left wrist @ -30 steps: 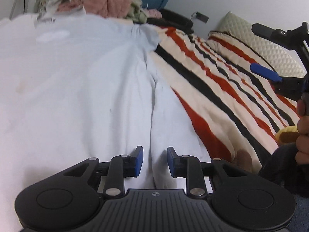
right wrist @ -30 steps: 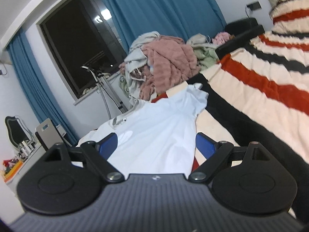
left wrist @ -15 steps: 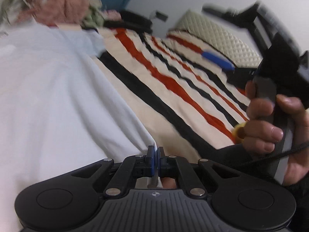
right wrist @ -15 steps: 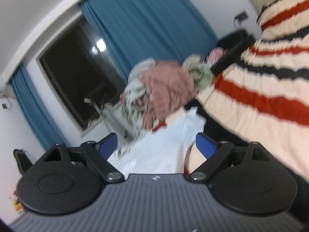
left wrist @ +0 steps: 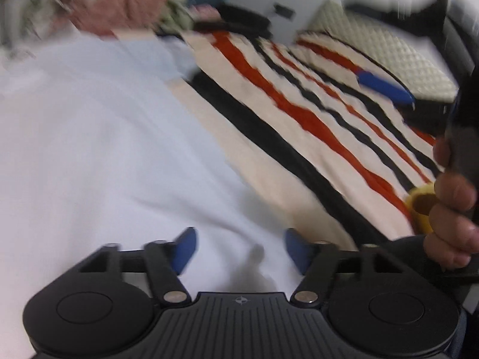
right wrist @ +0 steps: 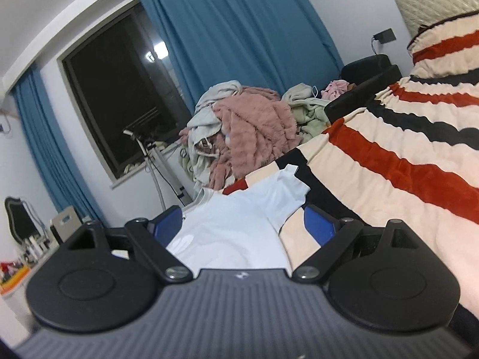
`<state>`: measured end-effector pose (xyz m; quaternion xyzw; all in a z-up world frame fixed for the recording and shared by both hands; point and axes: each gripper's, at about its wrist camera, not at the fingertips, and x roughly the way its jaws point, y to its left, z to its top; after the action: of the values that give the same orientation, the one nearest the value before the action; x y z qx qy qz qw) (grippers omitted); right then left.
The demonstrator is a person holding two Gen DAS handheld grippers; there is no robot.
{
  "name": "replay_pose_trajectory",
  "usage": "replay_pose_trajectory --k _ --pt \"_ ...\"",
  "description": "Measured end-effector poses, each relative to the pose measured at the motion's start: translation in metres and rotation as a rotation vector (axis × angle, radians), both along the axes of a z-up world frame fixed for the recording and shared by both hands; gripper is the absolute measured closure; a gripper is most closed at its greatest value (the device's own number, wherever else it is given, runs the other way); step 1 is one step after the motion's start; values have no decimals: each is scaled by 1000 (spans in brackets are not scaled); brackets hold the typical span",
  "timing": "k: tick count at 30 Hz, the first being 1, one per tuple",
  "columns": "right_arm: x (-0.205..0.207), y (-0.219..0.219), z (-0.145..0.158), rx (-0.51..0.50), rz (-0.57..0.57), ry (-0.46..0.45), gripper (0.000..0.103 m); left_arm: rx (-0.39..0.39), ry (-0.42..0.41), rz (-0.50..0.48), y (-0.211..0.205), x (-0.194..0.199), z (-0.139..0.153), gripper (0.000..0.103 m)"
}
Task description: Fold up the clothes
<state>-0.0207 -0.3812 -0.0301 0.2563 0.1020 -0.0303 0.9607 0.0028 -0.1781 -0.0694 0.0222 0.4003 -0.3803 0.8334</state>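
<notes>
My left gripper stands with jaws spread wide, empty, over the white shirt, which lies flat on the striped blanket of the bed. To its right, my right hand holds the right gripper, jaws likewise apart and holding nothing.

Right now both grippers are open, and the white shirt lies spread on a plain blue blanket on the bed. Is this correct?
Not quite. The blanket is not plain blue: it is cream with red and black stripes, as the right wrist view shows clearly. Blue is the colour of the curtain. The rest holds: the left gripper and the right gripper are open, and the white shirt lies spread on it.
</notes>
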Motion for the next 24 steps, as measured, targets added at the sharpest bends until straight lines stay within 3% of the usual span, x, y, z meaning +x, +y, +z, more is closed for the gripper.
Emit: replay_pose_trajectory --k 6,10,14,17,24 --pt "3 24 1 -98 51 2 13 47 -200 214 59 12 55 11" --pt "-2 38 3 -154 53 -31 14 1 -297 320 87 4 86 0" --pt "-6 43 2 -133 39 -60 14 -40 -363 413 110 -14 98 0" --pt "1 55 1 -178 75 -32 14 -49 -393 477 133 -26 101 0" --pt "7 86 0 -265 121 -16 14 -70 -359 563 171 -26 102 0"
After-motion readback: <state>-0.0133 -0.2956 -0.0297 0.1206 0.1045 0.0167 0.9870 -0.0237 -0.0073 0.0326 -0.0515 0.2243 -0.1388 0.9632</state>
